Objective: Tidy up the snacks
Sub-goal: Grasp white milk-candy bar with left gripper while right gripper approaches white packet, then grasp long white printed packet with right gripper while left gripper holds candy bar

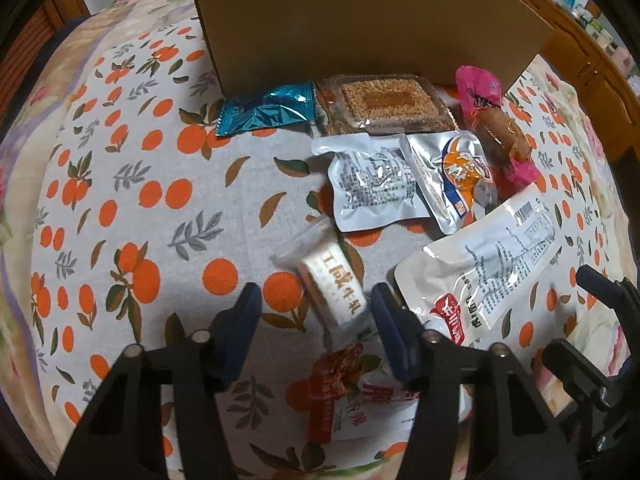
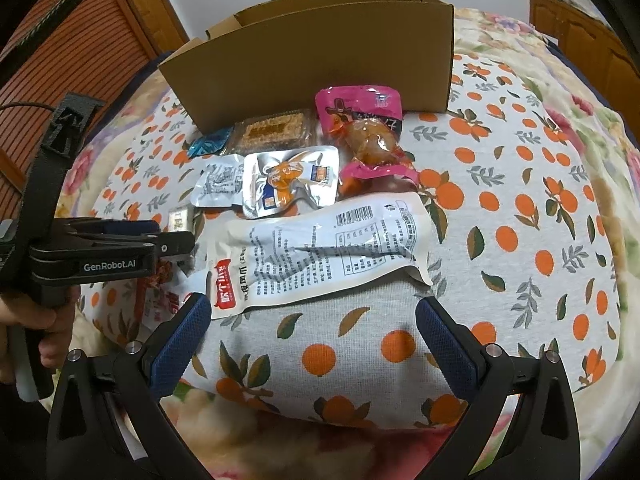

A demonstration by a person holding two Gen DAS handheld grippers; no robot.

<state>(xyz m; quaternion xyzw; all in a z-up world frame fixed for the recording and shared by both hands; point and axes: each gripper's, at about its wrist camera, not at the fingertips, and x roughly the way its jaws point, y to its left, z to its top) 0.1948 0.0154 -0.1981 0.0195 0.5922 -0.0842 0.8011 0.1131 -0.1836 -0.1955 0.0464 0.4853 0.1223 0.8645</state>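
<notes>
On the orange-print cloth (image 1: pixel 132 184), the left half lies bare from the cloth's edge to the snacks, which crowd the middle and right in front of one cardboard box (image 1: pixel 360 20). The box's front wall stands upright and closes off the far side. In the right wrist view the cloth right of the snacks is bare out to the flowered blanket (image 2: pixel 616 148).

Counted from the left: one blue foil packet (image 1: pixel 266 110) touching the box's foot, one clear tray of sesame cake (image 1: pixel 390 102) beside it, two silver pouches (image 1: pixel 376 186) overlapping each other, one pink-wrapped snack (image 1: pixel 496 128), one long white pouch (image 1: pixel 492 268), one white bar (image 1: pixel 334 284) and one red-and-white packet (image 1: pixel 348 388) nearest the camera.

The left gripper (image 1: pixel 316 312) has its fingers apart on either side of the white bar's near end, with gaps showing, not pressing it. The right gripper (image 2: pixel 314 328) hangs over bare cloth just short of the long white pouch, fingers wide apart with nothing between them. A hand (image 2: pixel 36 320) holds the left gripper's handle.
</notes>
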